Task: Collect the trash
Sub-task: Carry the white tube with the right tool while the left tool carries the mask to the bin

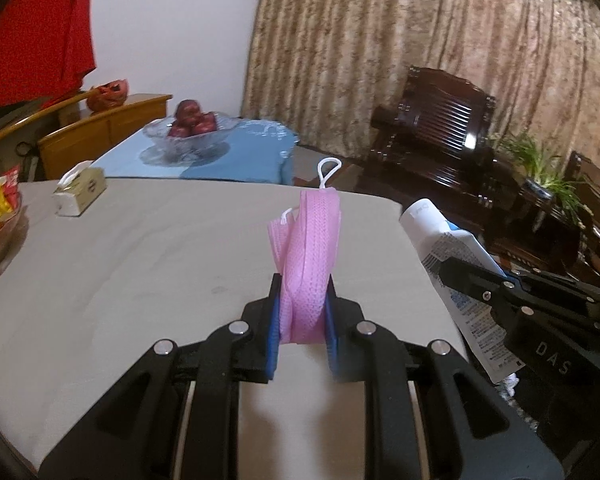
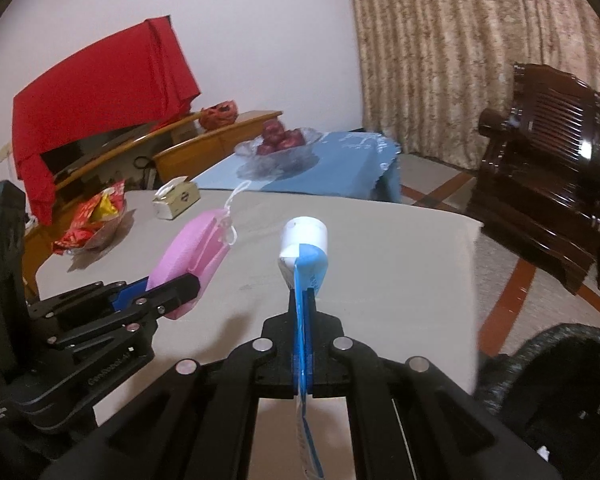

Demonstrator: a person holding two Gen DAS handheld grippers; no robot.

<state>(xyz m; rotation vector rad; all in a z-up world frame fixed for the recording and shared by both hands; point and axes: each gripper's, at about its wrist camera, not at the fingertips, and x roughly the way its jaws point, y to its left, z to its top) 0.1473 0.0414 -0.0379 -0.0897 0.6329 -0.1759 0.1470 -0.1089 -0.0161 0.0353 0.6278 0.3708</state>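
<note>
- L gripper (image 1: 302, 316): centre-bottom of left wrist view; fingers pinched on pink mesh pouch (image 1: 308, 256), pouch upright, clear of table (image 1: 140, 264).
- R gripper (image 2: 303, 320): centre-bottom of right wrist view; fingers pressed together on flattened toothpaste tube (image 2: 305, 256), cap end fwd, above tabletop.
- Dark bin (image 2: 556, 380): lower right of right view, beside table edge; prob. the drop spot, contents not visible.
- Still on table, upper left: tissue box (image 1: 80, 192), red/yellow wrappers (image 2: 96, 220); wrappers poss. trash.
- Status: both items picked up, neither dropped yet; approx. mid-task.
</note>
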